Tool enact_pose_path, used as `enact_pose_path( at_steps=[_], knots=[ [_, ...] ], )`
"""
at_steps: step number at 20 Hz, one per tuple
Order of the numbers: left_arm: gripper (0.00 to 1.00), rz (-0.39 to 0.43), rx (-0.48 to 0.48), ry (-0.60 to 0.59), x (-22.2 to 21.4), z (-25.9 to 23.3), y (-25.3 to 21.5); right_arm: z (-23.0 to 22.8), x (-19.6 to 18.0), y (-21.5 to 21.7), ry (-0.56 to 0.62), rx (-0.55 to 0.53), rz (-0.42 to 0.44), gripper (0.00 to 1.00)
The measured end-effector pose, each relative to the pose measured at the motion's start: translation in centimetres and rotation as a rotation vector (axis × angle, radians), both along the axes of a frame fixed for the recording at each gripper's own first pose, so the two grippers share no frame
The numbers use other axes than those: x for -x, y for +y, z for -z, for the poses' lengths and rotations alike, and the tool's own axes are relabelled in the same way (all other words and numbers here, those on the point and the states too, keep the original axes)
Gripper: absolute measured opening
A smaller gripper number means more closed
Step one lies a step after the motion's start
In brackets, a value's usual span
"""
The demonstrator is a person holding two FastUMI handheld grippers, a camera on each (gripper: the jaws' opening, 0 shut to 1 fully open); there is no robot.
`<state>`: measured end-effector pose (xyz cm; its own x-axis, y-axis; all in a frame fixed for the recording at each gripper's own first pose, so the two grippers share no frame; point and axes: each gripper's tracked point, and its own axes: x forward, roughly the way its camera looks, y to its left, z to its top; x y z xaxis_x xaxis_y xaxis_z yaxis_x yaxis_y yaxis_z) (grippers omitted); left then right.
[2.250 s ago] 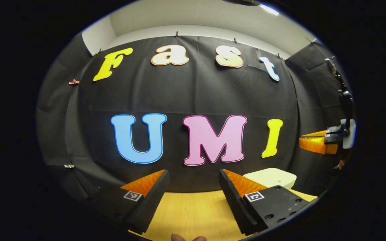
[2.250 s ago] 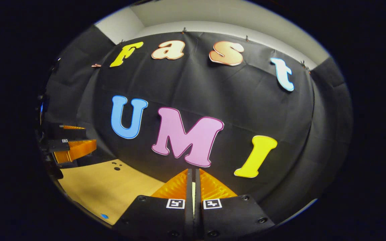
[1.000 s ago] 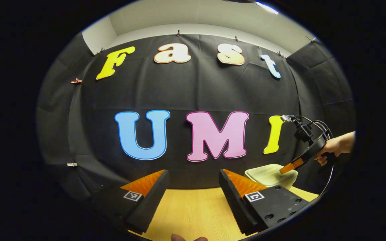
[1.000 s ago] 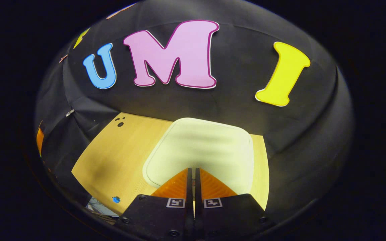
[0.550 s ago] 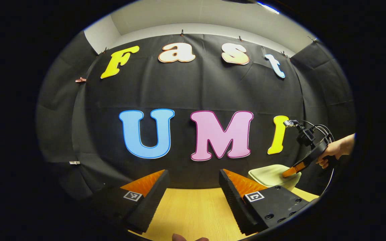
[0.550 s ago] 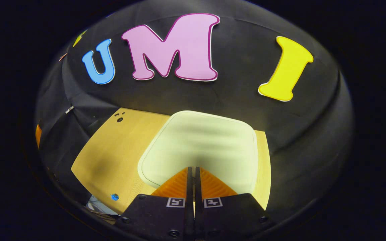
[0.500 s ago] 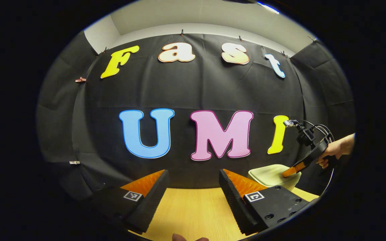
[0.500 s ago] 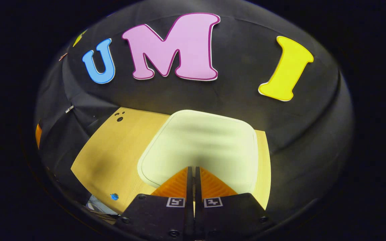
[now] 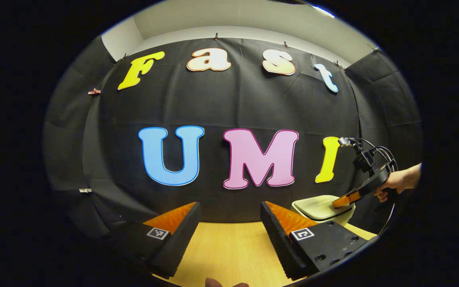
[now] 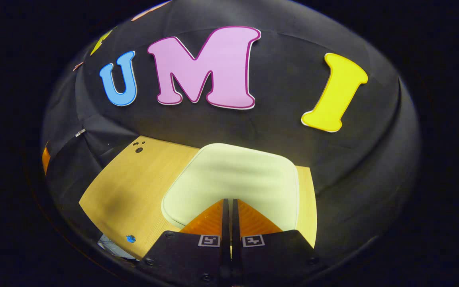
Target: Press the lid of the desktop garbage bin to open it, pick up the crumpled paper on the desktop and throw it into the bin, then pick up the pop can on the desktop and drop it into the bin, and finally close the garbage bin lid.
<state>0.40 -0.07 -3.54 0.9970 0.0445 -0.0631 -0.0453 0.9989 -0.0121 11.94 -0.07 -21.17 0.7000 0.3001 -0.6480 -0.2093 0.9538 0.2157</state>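
Left gripper view: left hand-held gripper (image 9: 229, 211) spread wide over the counter (image 9: 229, 255); bin lid (image 9: 317, 206) far right, right hand-held gripper (image 9: 338, 203) tip on it, a hand (image 9: 397, 184) holding it.
Right gripper view: right hand-held gripper (image 10: 229, 207) pressed together, tips over the lid's (image 10: 237, 179) near edge; contact unclear.

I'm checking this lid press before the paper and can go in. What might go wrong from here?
1. The right gripper, fingers closed together, sits over the near edge of the bin lid; pressing that close to the rim may slip off or fail to release it.
2. The bin stands near the far right corner of the table, so a hard push might shift it toward the edge.
3. The left gripper hangs open, away from the bin, so nothing steadies it.
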Motion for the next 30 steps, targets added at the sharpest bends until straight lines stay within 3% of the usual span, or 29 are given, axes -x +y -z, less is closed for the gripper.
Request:
enact_pose_path(
  at_steps=[13, 21, 26, 30],
  knots=[
    [0.95, 0.024, -0.01, 0.019, 0.0, 0.2, -0.8, -6.6, -2.1, -1.8, -0.274, -0.049, 0.116, 0.05],
    [0.96, 0.029, 0.012, 0.051, 0.3, 1.3, -0.7, -13.6, -2.2, -3.4, -0.556, -0.098, 0.188, 0.05],
    [0.96, 0.053, -0.005, 0.091, 0.3, 3.0, -1.1, -16.9, -0.1, -3.4, -0.677, -0.051, 0.157, 0.05],
    [0.96, 0.077, 0.019, 0.143, 0.8, 5.6, -1.2, -18.1, 1.5, -2.5, -0.715, -0.045, 0.157, 0.21]
  ],
)
